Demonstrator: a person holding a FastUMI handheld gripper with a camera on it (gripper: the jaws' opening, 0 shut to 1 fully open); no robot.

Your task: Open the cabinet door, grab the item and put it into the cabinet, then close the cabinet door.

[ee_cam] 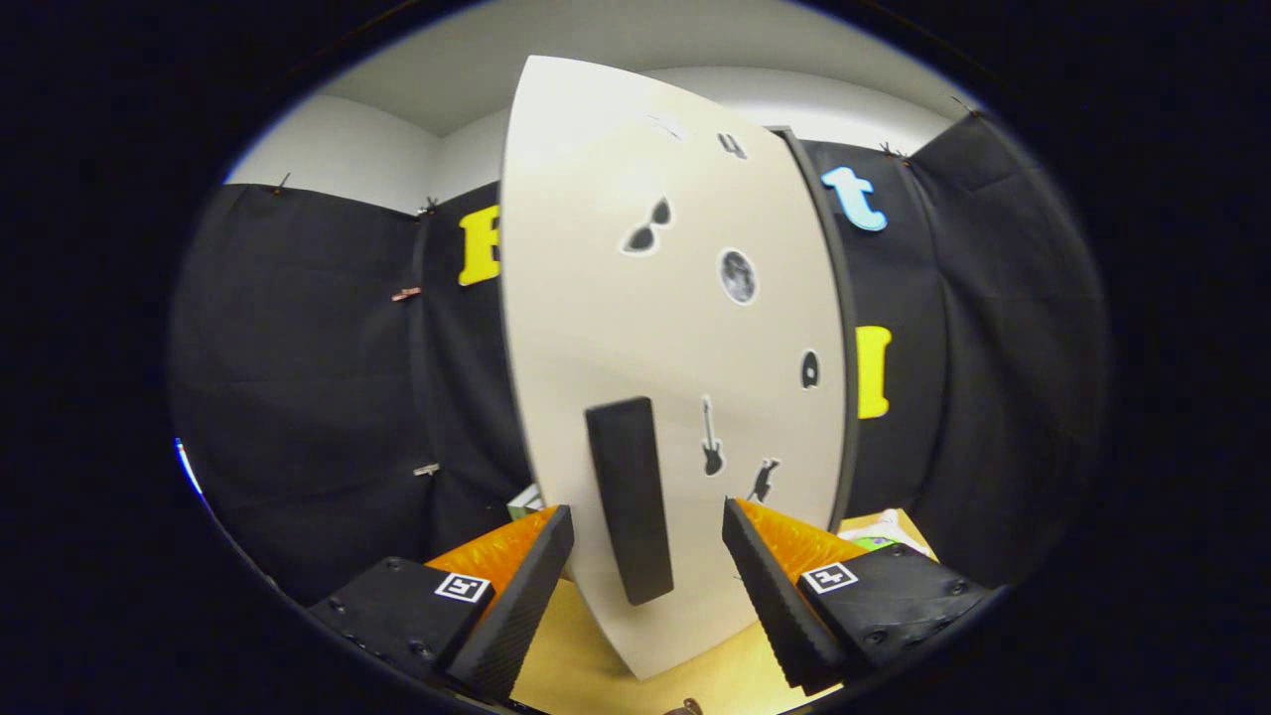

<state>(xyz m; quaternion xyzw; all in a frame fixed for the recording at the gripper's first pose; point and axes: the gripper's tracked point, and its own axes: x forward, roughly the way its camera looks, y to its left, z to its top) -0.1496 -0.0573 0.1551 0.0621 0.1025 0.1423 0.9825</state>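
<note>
Directly ahead, cabinet door, black handle between spread gripper fingers.

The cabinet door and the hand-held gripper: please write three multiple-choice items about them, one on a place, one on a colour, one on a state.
1. Where is the black handle on the cabinet door?
A. between the two fingers, just ahead of them
B. far beyond the door's top
C. behind the right finger

2. What colour is the door's face?
A. red
B. cream white
C. blue

3. How does the hand-held gripper stand?
A. shut on the handle
B. shut on nothing
C. open, fingers apart on both sides of the handle

Answers:
1 A, the handle stands upright in the gap between the fingers.
2 B, the panel is pale with small dark stickers.
3 C, a gap shows between each finger and the handle.
</note>
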